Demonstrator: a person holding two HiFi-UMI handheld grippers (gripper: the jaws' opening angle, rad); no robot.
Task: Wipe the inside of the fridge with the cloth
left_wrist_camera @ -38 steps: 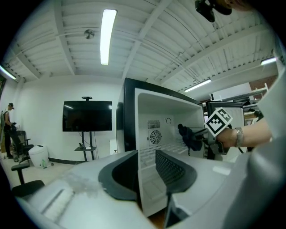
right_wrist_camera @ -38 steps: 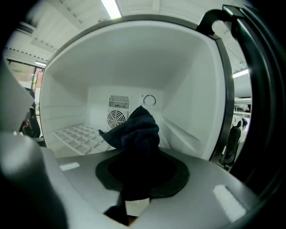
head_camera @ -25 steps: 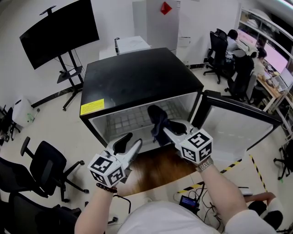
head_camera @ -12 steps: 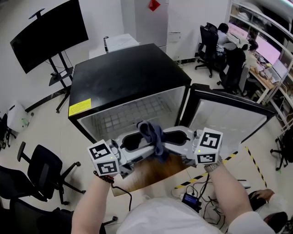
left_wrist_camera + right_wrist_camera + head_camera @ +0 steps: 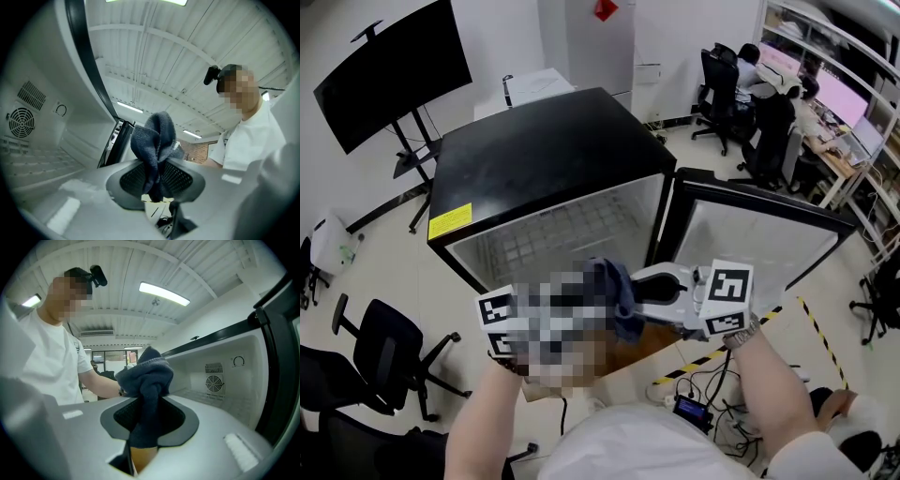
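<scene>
Cloth (image 5: pixel 617 292) is hanging in front of the open fridge (image 5: pixel 534 155), not inside yet, with both tools pinching it. Right tool (image 5: pixel 149 414) is clamping one bunched end. Left tool (image 5: pixel 157 165) jaws have just been closing and are squeezing cloth btwn them. Cloth's looking soft, light, floppy, prob. grippy — I'd be taking a thick wad, not a thin corner. Counting: 1 cloth, 1 fridge, 2 tools.
</scene>
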